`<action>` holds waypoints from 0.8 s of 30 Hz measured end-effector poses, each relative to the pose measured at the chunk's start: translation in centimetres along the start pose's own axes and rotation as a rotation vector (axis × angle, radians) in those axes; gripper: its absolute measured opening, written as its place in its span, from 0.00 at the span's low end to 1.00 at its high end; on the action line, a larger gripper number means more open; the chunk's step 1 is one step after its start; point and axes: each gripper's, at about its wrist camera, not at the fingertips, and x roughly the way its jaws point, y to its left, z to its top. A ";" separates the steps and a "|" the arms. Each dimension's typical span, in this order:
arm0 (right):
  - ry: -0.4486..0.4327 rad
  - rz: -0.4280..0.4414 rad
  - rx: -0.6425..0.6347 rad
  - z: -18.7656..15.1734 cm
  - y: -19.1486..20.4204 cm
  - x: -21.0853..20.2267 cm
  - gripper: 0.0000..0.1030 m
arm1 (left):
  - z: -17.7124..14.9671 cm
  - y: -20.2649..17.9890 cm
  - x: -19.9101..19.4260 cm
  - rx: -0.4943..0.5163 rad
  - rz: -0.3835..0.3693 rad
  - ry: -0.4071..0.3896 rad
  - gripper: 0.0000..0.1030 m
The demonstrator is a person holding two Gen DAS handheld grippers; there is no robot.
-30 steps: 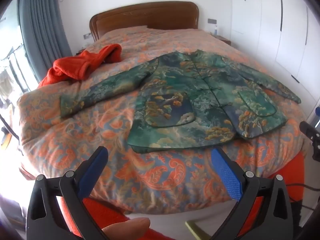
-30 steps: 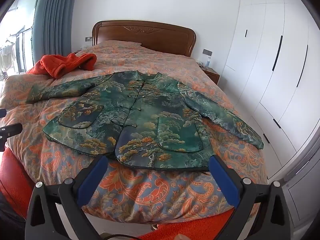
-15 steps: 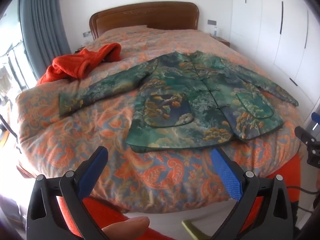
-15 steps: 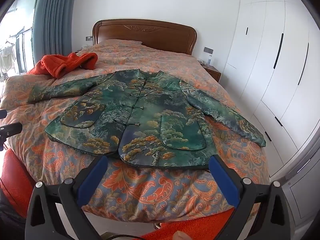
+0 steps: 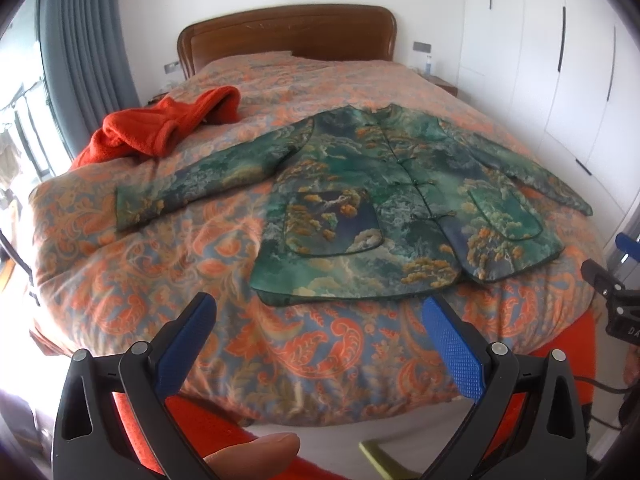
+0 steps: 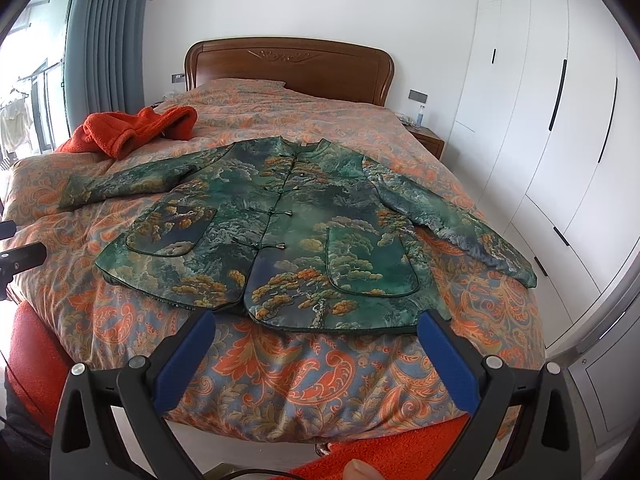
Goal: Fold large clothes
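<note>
A green jacket (image 5: 404,200) (image 6: 288,240) printed with trees and clouds lies flat and face up on the bed, buttoned, both sleeves spread out sideways. Its hem faces me near the foot of the bed. My left gripper (image 5: 320,316) hangs open above the bedspread just short of the hem's left part, nothing between its blue pads. My right gripper (image 6: 316,334) is open too, hovering right at the hem's right half, with nothing held. The right gripper's tip (image 5: 612,280) shows at the right edge of the left wrist view.
The bed (image 6: 280,364) carries an orange and blue paisley cover. An orange fleece garment (image 5: 160,128) (image 6: 136,128) lies bunched at the back left. A wooden headboard (image 6: 288,64) stands behind. White wardrobes (image 6: 540,120) line the right, grey curtains (image 6: 104,36) the left. Orange fabric (image 6: 36,356) shows below.
Both grippers have drifted slightly forward and up, so the jacket sits a little lower and nearer in each view. The jacket itself has not moved.
</note>
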 end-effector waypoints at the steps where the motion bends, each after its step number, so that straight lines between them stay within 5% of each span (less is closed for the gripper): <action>1: -0.001 0.000 0.001 0.0 0.0 0.0 1.00 | 0.0 0.0 0.0 -0.001 0.000 0.001 1.00; 24: 0.013 0.005 0.017 -0.3 0.2 0.3 1.00 | -0.5 0.0 0.0 0.003 -0.001 -0.009 1.00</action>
